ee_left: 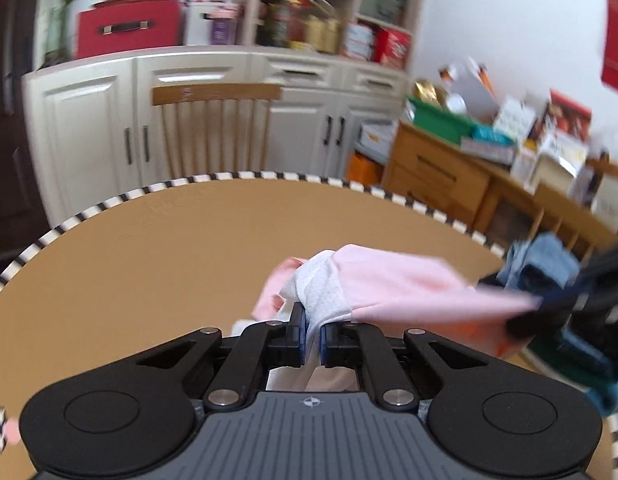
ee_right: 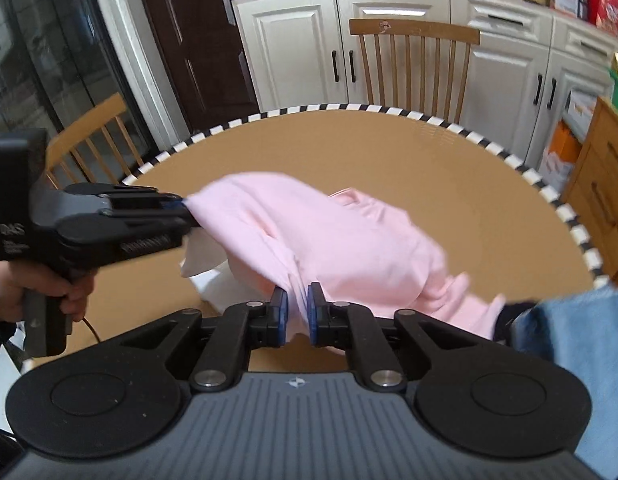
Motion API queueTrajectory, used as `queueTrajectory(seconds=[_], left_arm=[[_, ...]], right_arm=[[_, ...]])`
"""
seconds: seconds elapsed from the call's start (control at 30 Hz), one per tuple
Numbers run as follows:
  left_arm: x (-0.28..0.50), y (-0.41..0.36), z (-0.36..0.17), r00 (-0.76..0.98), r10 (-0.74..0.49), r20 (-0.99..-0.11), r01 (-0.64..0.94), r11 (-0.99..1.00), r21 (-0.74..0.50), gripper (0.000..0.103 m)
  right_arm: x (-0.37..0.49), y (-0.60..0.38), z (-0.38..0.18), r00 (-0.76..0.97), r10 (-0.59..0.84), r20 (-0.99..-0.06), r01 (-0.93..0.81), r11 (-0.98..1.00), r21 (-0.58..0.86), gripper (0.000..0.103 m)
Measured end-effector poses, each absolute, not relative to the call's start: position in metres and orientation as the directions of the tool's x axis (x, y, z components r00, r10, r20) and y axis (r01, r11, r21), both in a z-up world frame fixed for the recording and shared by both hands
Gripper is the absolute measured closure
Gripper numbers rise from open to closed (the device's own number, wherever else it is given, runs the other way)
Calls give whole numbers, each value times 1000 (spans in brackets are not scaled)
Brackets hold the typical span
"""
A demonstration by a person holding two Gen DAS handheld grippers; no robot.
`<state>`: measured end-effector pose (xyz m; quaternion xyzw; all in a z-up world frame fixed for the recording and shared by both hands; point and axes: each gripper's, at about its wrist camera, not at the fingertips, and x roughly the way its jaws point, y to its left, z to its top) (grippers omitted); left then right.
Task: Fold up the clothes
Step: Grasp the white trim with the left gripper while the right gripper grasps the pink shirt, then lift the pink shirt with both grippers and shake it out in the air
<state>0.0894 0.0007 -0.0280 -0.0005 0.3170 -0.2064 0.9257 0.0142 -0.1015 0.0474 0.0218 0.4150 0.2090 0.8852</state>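
Left wrist view: the left gripper [ee_left: 312,334] has its blue-padded fingers [ee_left: 299,336] closed on a bunch of white mesh lining and pink cloth, pinched right between the pads.
Right wrist view: the right gripper [ee_right: 297,312] has its fingers [ee_right: 280,316] drawn in close on a hanging fold of the same pink garment [ee_right: 329,240]; the cloth runs down between the pads and looks gripped, though a little slack shows at the tips.
Garment: stretched from one pair of fingers to the other, lifted and draped above the bench [ee_right: 449,184], its far part bunched just beyond the fingers.
Hand: a person's hand [ee_right: 49,284] on the left gripper's handle, off to the side of the right fingers.
Progress: I would say early. The garment is picked up at two points, but it is still crumpled, not spread, and no clean fold shows yet. Laying it flat and all the folds look still to come.
Beside the fingers: blue denim clothing [ee_right: 577,344] lies near the bench edge, close to the right fingers, likely next in line.
Beyond: the bench ahead of the fingers is bare brown with a striped rim; a wooden chair [ee_right: 413,64] and white cabinets [ee_right: 301,40] stand past it.
In the way: only the denim could crowd the spreading.
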Motion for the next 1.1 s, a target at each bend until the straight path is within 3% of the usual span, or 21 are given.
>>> queueTrajectory(seconds=[0.13,0.2,0.23,0.37,0.6,0.87,0.93,1.0,1.1], left_arm=[[71,26,-27,710,-340,-616,336,933,-127,96],[60,38,-25,713,-306,-631,282,949,-142,96],[53,47,-22,711,-301,-635,256,953,-165,96],[23,83,-12,712,-260,-652,170,965,-199,96],[-28,123,-8,703,-157,-694,70,986,-153,96],[-42,135,0,712,-122,-692,26,989,-148,96],[-42,136,5,723,-123,-680,21,988,-156,96],[-41,138,13,734,-128,-667,14,985,-173,96],[-37,140,27,757,-123,-641,-1,982,-190,96]], right_arm=[[-11,-98,38,576,433,-693,-332,899,285,83],[-23,-101,34,580,441,-685,-293,897,330,56],[-28,-104,32,585,435,-684,-266,900,344,52],[-40,-112,30,631,384,-674,-231,922,310,42],[-41,-102,4,630,271,-728,-334,941,61,39],[-25,-62,-40,511,270,-816,-699,683,-212,44],[-13,-61,-53,470,239,-850,-725,654,-216,56],[-1,-64,-55,407,265,-874,-720,682,-128,100],[8,-71,-38,390,292,-873,-668,743,-50,100]])
